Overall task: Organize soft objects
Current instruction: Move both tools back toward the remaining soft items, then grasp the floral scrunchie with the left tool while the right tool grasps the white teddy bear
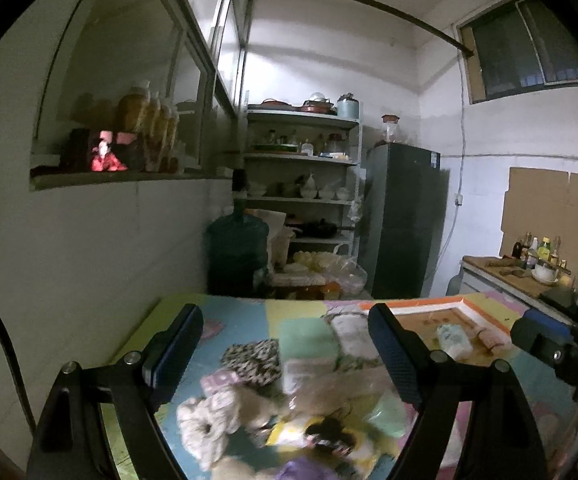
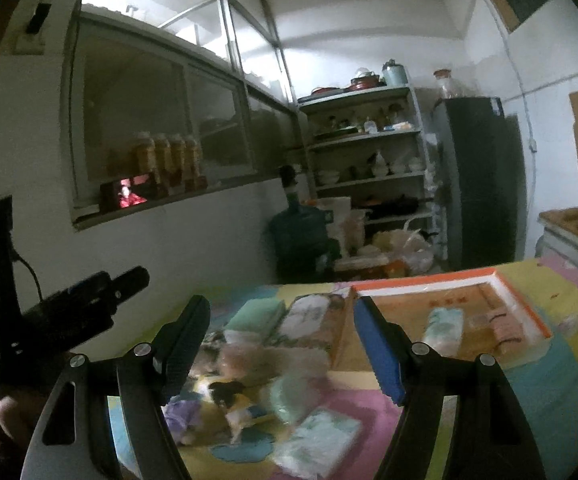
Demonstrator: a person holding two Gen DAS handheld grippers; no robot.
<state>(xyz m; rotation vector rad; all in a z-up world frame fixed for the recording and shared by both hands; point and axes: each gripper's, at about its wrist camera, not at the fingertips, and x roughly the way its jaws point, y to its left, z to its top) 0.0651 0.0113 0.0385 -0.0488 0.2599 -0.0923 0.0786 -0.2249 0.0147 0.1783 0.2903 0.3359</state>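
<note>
The tabletop (image 1: 249, 320), covered in a patchwork of pastel colours, fills the lower part of both views, and at its far right sits a shallow cardboard tray (image 2: 517, 300) with an orange-and-white rim, already holding a pale green packet (image 2: 443, 326) and a pinkish roll (image 1: 489, 338). Near the middle of the tabletop the soft objects lie in a loose heap: a black-and-white patterned cloth (image 1: 255, 356), a cream knitted piece (image 1: 205, 426), a clear plastic bag (image 1: 329, 388), a green pad (image 2: 255, 314) and, smaller, a little dark-haired doll (image 2: 229, 394); much of it is blurred. The left claw (image 1: 285, 344) hangs above that heap, raised and pointing forward across the tabletop, its fingers spread wide with nothing between them. The right claw (image 2: 281, 336) hovers just beside it at a similar height, also spread wide and empty, aimed between the heap and the tray. In the right wrist view, the left gripper body shows at the left edge with a hand (image 2: 7, 412) wrapped below it.
</note>
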